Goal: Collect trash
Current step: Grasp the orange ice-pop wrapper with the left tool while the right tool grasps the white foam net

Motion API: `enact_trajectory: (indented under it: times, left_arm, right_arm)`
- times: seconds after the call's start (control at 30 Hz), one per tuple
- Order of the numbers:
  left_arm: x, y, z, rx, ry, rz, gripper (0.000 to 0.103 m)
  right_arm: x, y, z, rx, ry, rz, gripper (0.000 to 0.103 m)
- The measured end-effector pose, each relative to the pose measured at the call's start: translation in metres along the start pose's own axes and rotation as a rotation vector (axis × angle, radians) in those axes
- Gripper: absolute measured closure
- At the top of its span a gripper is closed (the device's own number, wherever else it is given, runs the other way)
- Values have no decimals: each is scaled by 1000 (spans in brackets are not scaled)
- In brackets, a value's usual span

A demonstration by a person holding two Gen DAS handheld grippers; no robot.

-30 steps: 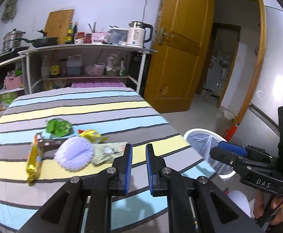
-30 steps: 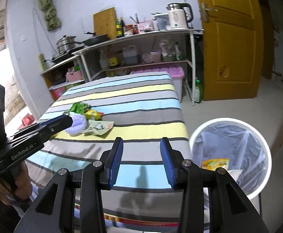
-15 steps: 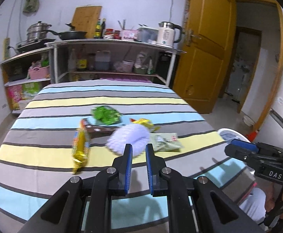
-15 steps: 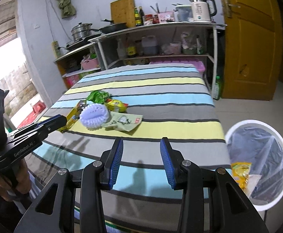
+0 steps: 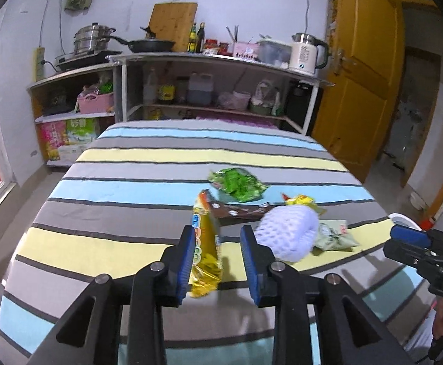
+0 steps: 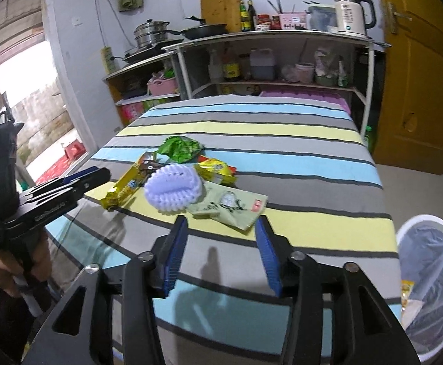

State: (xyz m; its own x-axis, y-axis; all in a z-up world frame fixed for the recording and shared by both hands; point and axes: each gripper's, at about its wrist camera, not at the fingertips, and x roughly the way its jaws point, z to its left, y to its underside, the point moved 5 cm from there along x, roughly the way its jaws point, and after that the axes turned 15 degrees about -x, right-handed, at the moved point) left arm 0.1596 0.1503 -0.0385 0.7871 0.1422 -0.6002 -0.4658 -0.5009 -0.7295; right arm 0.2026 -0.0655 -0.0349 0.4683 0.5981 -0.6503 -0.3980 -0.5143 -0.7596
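The desk (image 5: 124, 194), under a striped cloth, runs out of frame at its near edge in both views, and the white-rimmed bin (image 6: 428, 276) at its right corner is cut off by the picture edge, with only a sliver of its rim showing in the left wrist view. Inside the bin a yellow wrapper (image 6: 406, 289) is partly hidden by the plastic liner. On the desk lie six pieces of trash in one loose cluster: a lavender foam net (image 5: 288, 231), a pale green packet (image 6: 230, 206) partly under the net, a long yellow wrapper (image 5: 204, 243) whose near end is covered by the left fingers, a crumpled green bag (image 5: 236, 182), a brown wrapper (image 5: 239, 210) mostly hidden in the right wrist view, and a small yellow packet (image 6: 215, 170) tucked behind the net. The left gripper (image 5: 218, 258) tilts downward over the long yellow wrapper, its fingers apart and just widened, the wrapper seen between them but not pinched. The right gripper (image 6: 221, 255) also tilts downward, short of the pale green packet, its fingers spread wide after opening further, with nothing between them. A hand (image 6: 11, 273) holds the left gripper's handle, largely in shadow.
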Motion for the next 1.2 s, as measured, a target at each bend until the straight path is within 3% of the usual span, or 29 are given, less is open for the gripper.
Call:
enact_trajectory:
  times: [0.3, 0.5, 0.8, 1.07, 1.2]
  left_arm:
    - [42, 4, 10, -26, -41, 122, 73]
    - [36, 8, 8, -19, -23, 114, 89]
    - [29, 14, 14, -49, 8, 118, 94]
    - [23, 15, 19, -62, 26, 114, 97]
    - [19, 15, 22, -69, 26, 109, 97]
  right_arm:
    - [24, -11, 3, -1, -19, 26, 54]
    - [46, -21, 5, -14, -46, 47, 54]
    - [86, -35, 16, -57, -104, 112, 54]
    - [99, -34, 20, -71, -123, 140, 92]
    - [94, -34, 22, -83, -127, 128, 94]
